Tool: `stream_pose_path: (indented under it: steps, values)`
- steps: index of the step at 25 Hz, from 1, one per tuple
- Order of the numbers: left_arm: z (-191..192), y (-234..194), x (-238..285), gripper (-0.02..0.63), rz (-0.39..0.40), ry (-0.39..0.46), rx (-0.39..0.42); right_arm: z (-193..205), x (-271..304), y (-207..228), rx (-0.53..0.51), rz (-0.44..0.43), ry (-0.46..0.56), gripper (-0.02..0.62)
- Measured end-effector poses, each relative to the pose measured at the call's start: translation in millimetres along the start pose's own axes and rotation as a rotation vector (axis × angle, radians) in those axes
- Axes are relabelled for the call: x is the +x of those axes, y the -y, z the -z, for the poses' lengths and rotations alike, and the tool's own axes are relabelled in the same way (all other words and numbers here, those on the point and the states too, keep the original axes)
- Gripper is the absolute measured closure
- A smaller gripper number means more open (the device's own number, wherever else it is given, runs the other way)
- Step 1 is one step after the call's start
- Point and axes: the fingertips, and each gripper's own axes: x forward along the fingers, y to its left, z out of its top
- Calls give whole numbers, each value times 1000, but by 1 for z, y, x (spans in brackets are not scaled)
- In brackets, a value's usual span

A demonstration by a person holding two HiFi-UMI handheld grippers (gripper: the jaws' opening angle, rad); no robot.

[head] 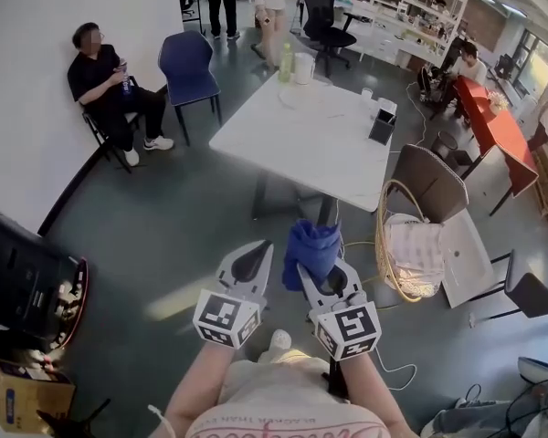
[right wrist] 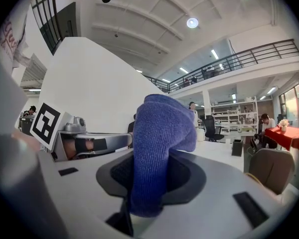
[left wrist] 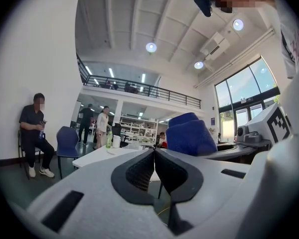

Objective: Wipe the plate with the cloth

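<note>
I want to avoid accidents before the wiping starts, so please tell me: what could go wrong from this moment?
1. The blue cloth sits in the right gripper as a thick bunch, so it might slip out or wipe unevenly.
2. A white cable lies on the floor near the person's feet, which is a possible trip on the way to the table.
3. The green bottle and the white jug stand at the table's far end and could be knocked over.

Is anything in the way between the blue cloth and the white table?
Nothing visible is. The right gripper holds the blue cloth, and only floor lies between it and the white table. The wicker basket and the brown chair stand off to the right of that path.
</note>
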Motion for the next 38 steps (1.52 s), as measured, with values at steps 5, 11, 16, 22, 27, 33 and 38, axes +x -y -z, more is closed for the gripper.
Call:
stream_pose_path:
  steps: [5,11,16,22,27,33,38]
  values:
    - [1,-9,50,601,-6,7,3,-1,28,38,-8,-20,1,480]
    - [3,-20,81,602,-14,1,2,1,49,67,5,-22,-4,480]
    - [4,-33,100,601,-20,-3,2,3,64,80,11,-22,-6,480]
    - [2,-47,130,601,-11,-4,10,0,89,103,28,-15,-1,480]
    - [1,-75,159,601,-9,-4,7,0,120,121,33,-4,-7,480]
    - [-2,-123,202,601,0,-10,-3,-7,178,147,39,11,-21,480]
    - [-10,-168,241,601,21,-14,-5,-20,234,168,29,28,-24,480]
